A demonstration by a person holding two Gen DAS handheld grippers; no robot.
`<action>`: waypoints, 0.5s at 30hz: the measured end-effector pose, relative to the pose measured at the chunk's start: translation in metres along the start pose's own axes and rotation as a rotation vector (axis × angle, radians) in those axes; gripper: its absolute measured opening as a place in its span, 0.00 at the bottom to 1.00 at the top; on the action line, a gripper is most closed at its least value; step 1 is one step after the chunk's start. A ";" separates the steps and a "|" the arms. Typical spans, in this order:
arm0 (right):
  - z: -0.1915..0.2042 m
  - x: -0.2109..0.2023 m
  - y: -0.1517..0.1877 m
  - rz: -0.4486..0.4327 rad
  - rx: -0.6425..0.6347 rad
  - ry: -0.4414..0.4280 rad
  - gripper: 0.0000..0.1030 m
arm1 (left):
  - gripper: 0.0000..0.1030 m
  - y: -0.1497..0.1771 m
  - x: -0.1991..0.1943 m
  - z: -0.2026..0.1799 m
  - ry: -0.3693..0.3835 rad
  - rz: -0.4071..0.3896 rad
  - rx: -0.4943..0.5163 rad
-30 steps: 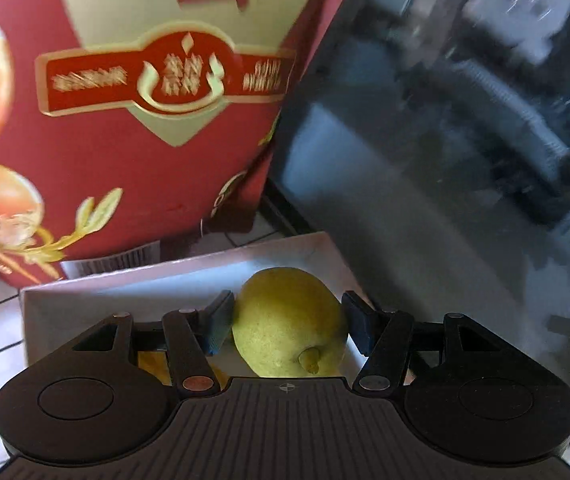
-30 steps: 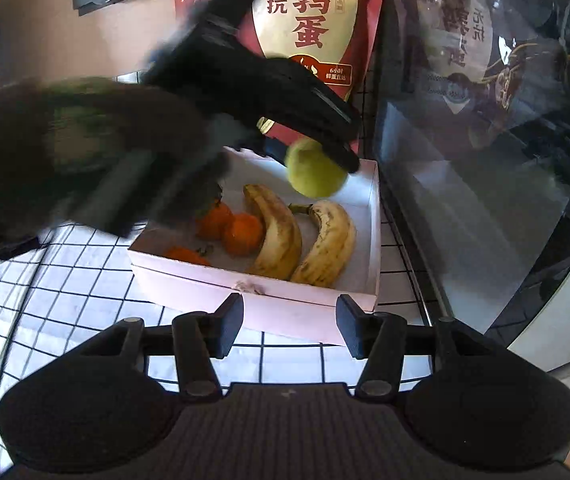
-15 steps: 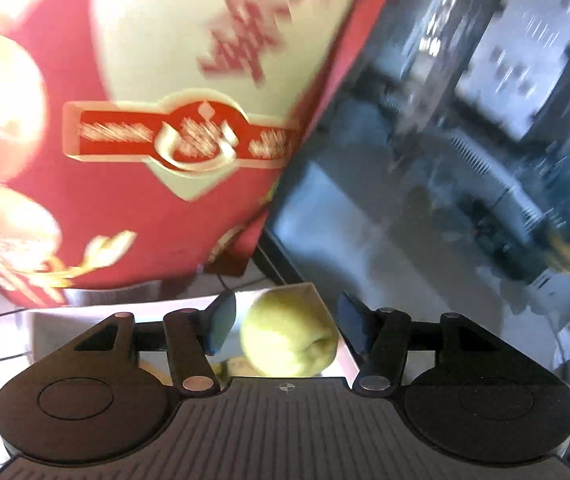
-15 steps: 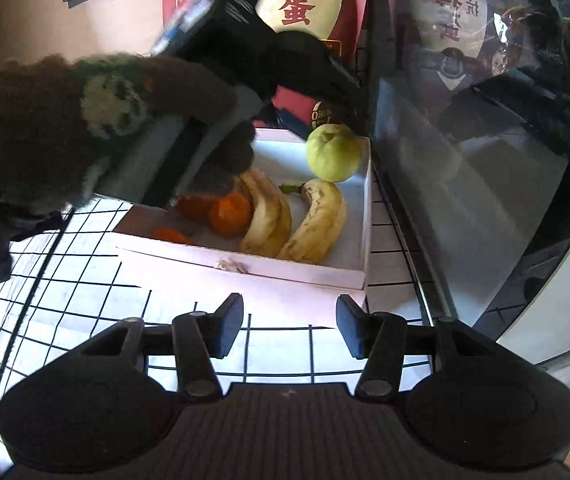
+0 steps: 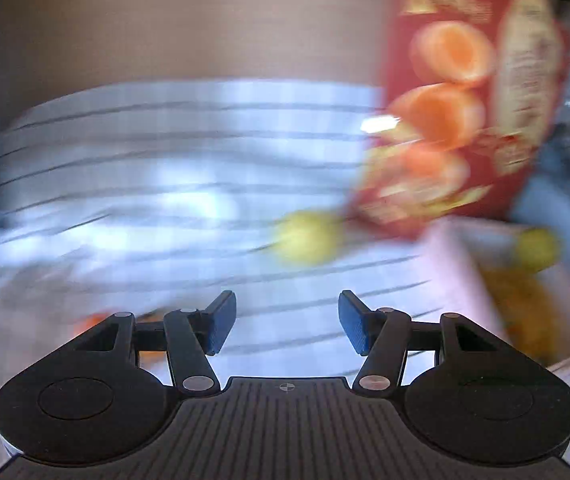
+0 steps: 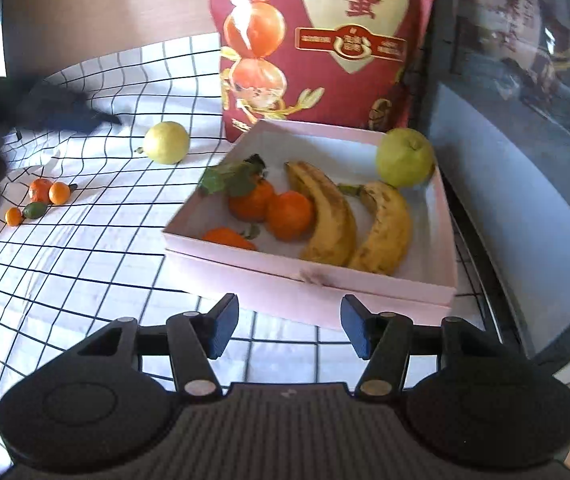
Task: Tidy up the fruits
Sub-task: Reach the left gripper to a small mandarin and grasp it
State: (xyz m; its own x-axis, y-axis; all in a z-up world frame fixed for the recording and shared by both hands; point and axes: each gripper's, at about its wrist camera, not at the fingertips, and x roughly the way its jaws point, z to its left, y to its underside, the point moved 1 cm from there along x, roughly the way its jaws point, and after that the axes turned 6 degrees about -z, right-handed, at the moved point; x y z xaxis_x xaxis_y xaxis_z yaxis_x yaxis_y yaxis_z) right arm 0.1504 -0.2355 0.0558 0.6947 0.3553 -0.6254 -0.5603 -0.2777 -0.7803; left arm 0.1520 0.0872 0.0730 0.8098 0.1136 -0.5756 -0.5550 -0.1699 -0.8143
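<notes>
The checked tablecloth [image 6: 85, 256] covered the table, white with a dark grid. At its back stood a tall red snack bag [image 6: 317, 40], upright, just behind the pink box [image 6: 309, 280]. A dark glossy appliance front [image 6: 525, 168] ran along the box's right side.

The pink box lay open and held two spotted bananas [image 6: 333, 220] side by side, three oranges [image 6: 289, 214] to their left with green leaves [image 6: 233, 178] on top, and a green pear [image 6: 405, 156] in the far right corner, touching the wall.

Outside the box, a yellow-green fruit [image 6: 166, 142] sat on the cloth to the left of the bag. Well to the left lay a cluster of small citrus [image 6: 45, 196], orange with one green piece.

The right gripper [image 6: 289, 328] hung in front of the box's near wall; its jaws had just been opening a little, stood apart, with nothing between them.

The left gripper [image 5: 287, 326] view was heavily motion-blurred. Its jaws had just been closing slightly yet stood wide apart and empty over the cloth, with the yellow-green fruit ahead as a smear. In the right wrist view that gripper appeared only as a dark blur at the left edge.
</notes>
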 end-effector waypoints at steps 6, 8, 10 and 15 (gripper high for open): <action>0.032 0.002 -0.001 0.017 -0.030 0.006 0.55 | 0.60 0.040 -0.026 0.087 -0.198 0.038 -0.109; 0.046 0.000 0.002 0.027 -0.046 -0.001 0.56 | 0.60 0.048 -0.032 0.104 -0.201 0.045 -0.115; 0.060 -0.001 0.005 0.038 -0.072 -0.008 0.56 | 0.60 0.050 -0.031 0.109 -0.183 0.046 -0.104; 0.084 -0.009 0.014 0.050 -0.144 0.003 0.56 | 0.60 0.044 -0.016 0.116 -0.198 0.034 -0.065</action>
State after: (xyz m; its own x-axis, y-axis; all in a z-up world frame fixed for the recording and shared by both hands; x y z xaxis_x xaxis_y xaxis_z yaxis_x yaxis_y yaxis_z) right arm 0.0986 -0.1679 0.0515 0.6691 0.3351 -0.6634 -0.5243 -0.4199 -0.7408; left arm 0.0927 0.1910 0.0378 0.7337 0.2961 -0.6115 -0.5628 -0.2395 -0.7912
